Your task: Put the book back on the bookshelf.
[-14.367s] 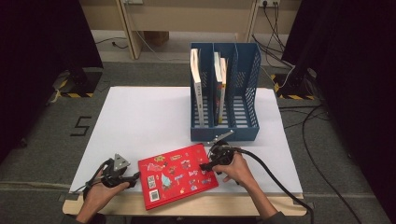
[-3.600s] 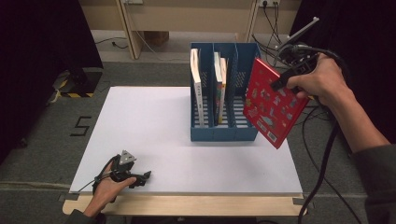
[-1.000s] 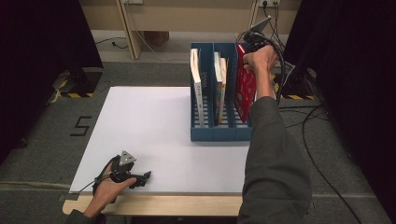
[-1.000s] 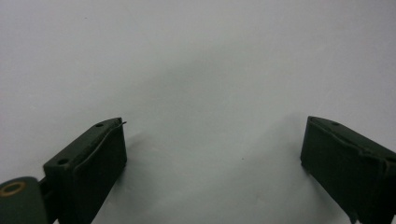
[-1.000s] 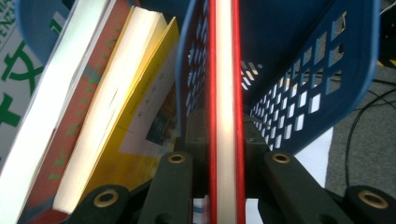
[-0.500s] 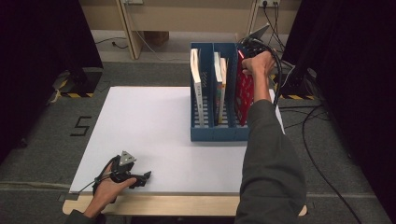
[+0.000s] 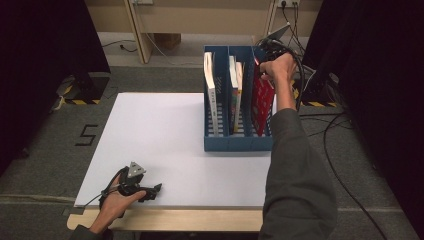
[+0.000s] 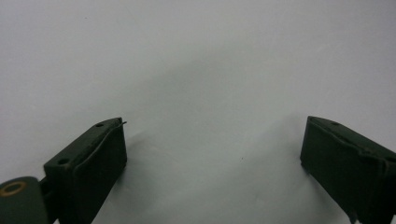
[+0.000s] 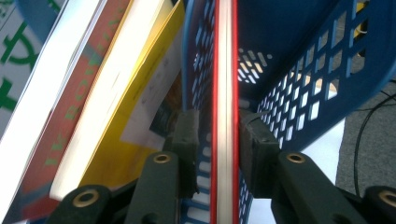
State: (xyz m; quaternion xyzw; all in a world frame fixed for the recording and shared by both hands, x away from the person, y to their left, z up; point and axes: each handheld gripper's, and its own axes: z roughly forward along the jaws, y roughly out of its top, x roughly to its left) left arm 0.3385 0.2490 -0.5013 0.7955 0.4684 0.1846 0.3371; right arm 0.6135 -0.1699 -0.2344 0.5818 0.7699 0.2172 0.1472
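Observation:
A red book [image 7: 261, 102] stands upright in the right compartment of the blue file rack [image 7: 235, 142]. My right gripper [image 7: 264, 54] is at the book's top far corner, held from above. In the right gripper view the red book [image 9: 224, 70] runs between the two jaws of the right gripper [image 9: 217, 126]. Those jaws have just been opening, and a slit of blue mesh shows between the left pad and the cover. My left gripper [image 7: 156, 189] rests on the white table [image 7: 150, 125] near its front left edge. Its jaws [image 8: 212, 135] stand wide apart with nothing between them.
A white book [image 7: 210, 95] stands in the rack's left compartment. Yellow and colourful books [image 7: 234, 92] lean in the middle one, also seen as yellow pages [image 9: 140, 84]. Cables [image 7: 345, 150] lie on the floor to the right of the table.
The red book, earlier flat at the table's front, then carried in the air, now stands in the rack's right compartment. Over the last second the right hand sank slightly. The left hand stayed put.

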